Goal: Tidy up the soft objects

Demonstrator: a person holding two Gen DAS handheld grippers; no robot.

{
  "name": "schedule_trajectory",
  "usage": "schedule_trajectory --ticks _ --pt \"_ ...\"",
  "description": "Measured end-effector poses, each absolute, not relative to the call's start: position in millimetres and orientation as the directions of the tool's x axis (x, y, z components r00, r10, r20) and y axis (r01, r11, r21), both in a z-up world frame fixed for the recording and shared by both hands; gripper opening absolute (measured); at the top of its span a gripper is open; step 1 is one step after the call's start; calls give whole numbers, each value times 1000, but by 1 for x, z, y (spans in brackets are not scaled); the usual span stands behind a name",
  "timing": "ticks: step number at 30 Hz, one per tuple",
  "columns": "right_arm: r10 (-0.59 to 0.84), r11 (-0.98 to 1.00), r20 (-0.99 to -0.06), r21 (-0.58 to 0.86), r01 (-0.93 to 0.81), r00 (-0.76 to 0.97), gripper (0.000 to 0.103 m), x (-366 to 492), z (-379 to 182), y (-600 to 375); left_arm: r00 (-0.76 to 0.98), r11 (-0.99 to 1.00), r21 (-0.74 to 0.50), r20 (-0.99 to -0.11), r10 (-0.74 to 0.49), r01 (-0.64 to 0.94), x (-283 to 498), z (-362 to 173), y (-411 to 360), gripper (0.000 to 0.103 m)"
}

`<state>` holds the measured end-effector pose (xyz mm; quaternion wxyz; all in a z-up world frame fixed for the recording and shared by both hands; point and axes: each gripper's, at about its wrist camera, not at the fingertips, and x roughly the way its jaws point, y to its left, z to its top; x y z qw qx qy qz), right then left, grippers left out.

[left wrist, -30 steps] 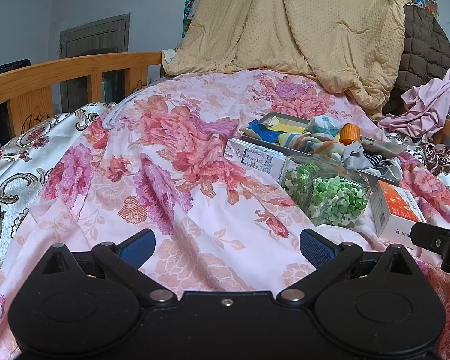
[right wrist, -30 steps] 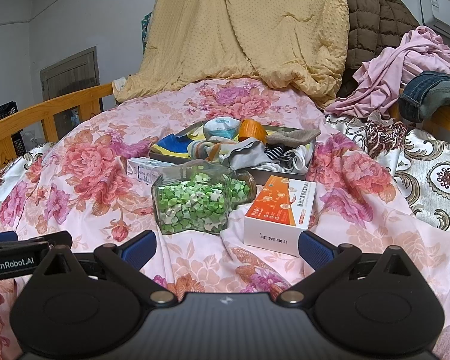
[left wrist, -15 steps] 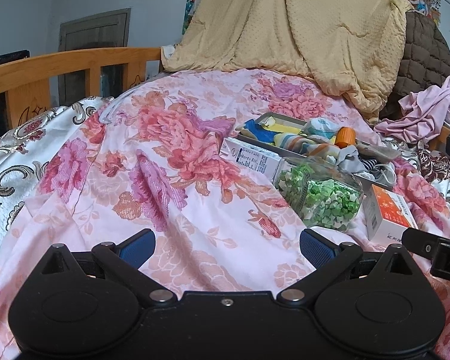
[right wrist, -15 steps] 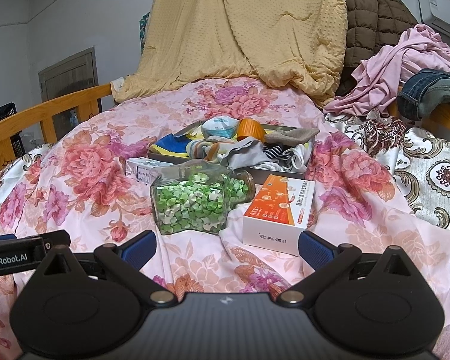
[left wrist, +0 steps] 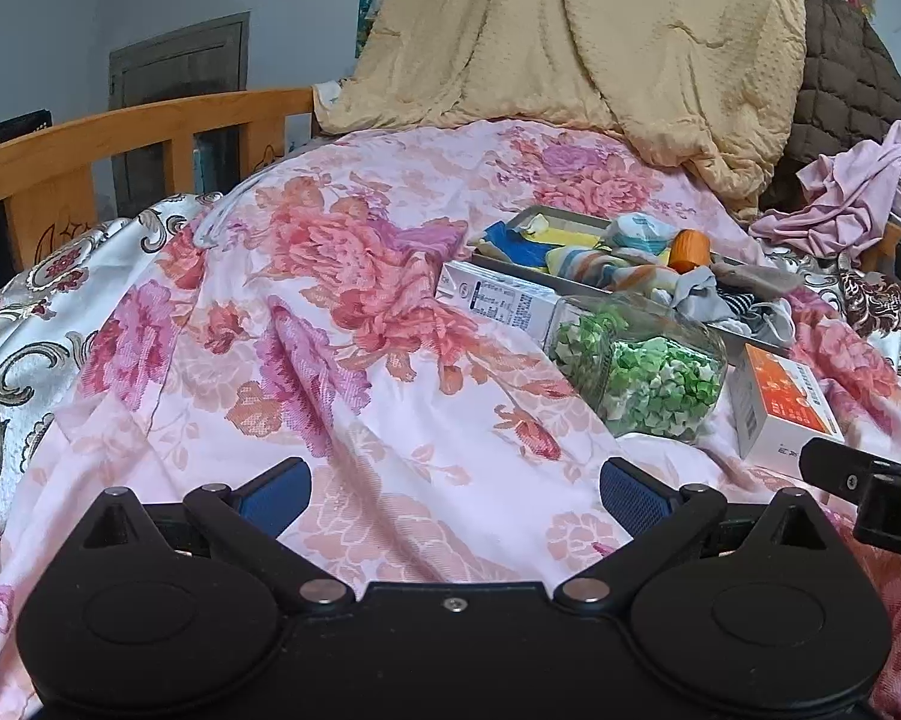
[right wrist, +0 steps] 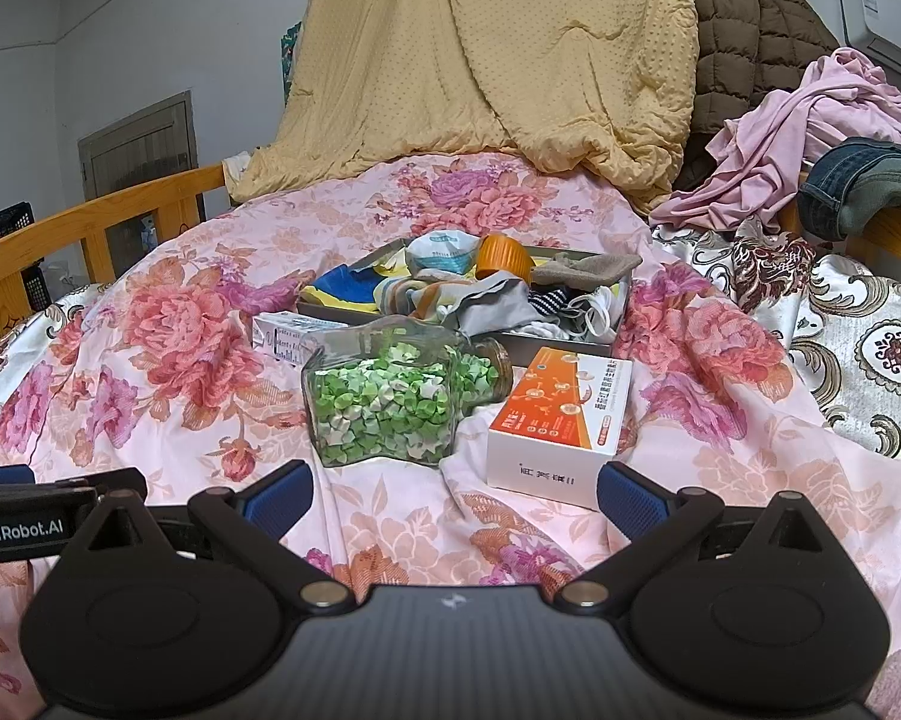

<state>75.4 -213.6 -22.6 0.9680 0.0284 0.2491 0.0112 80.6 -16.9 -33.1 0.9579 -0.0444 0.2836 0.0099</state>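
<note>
Soft items heaped in tray (right wrist: pixel 561 343) on bed, dead ahead of right claw (right wrist: pixel 453 489), behind jar (right wrist: pixel 384 402) & orange box (right wrist: pixel 561 414). Ahead-right of left claw (left wrist: pixel 453 489), so right nearer. Both claws spread wide, empty; pile's long axis approx. crosswise.

Ahead of my jaws, shallow grey tray (right wrist: pixel 621 306) on the floral quilt, heaped with crumpled socks and cloths (right wrist: pixel 498 300), blue-yellow, striped, grey, brown, some draped over its rim.
</note>
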Motion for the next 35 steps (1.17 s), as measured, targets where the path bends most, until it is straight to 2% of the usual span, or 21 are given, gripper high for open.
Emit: schedule_trajectory --ticks 35 --pt "36 998 -483 60 -8 875 103 76 -22 -213 846 997 -70 -533 -12 -30 80 -33 -18 102"
